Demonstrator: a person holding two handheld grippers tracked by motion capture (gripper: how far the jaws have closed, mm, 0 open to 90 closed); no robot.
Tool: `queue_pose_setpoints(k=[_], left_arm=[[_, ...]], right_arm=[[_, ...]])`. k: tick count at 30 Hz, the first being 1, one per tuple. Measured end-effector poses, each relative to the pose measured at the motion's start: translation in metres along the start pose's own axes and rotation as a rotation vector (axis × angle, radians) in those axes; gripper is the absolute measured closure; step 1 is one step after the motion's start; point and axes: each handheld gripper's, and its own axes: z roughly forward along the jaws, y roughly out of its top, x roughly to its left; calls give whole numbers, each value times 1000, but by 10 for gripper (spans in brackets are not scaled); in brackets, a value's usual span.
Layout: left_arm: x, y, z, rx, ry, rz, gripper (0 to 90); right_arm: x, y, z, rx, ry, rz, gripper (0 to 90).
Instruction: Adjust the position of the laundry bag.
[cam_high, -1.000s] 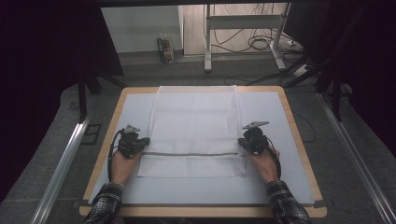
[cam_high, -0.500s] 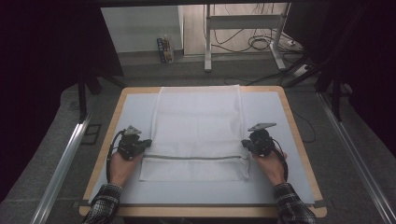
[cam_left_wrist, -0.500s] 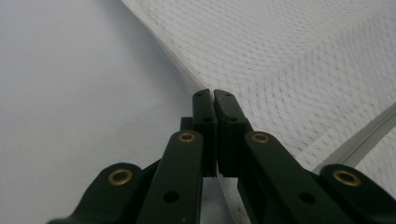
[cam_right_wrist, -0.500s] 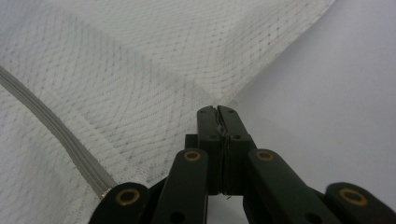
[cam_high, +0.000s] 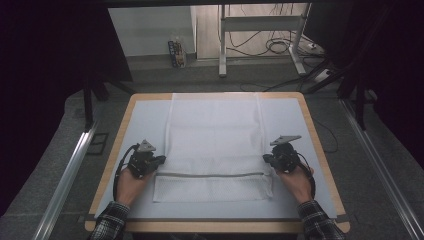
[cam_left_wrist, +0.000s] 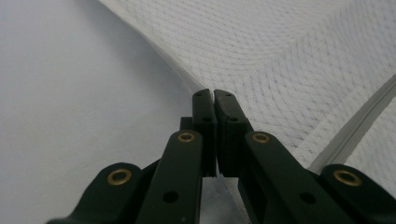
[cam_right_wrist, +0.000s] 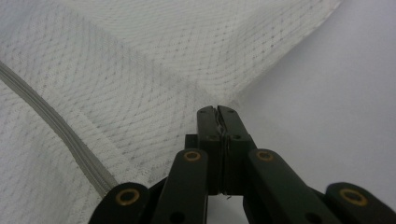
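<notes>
Left gripper (cam_high: 161, 160) clamped on left edge of white mesh cloth (cam_high: 215, 135). Right gripper (cam_high: 266, 159) pinching right edge. Cloth spread over table (cam_high: 140, 120).

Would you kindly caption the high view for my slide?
Both grippers, left gripper and right gripper, pinch a white mesh cloth by its side edges.

high view: above, facing forward-down | gripper views: close, sharing mesh cloth (cam_high: 215, 145)

Counter (cam_high: 320, 150): wood-edged, covered by a pale grey sheet. One white mesh cloth (cam_high: 215, 135) is spread flat along its middle, reaching the far edge, near end folded over, grey band across it.
</notes>
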Motion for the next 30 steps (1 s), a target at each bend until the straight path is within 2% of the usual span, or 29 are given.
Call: queue_pose_setpoints(k=[2,10,19,30], left_arm=[[-2,-1,-3,6,2,12,882],[-7,-4,-9,8,-15,17,882],[-11,-5,-11,14,-25,28,881],[-25,-6,-15,32,-32,71,879]], right_arm=[[2,-1,-2,0,4,-4,877],[8,-7,-13,-8,18,-11,877],[10,-9,-15,1,14,2,877],[11,-20,-27,6,17,13,876]])
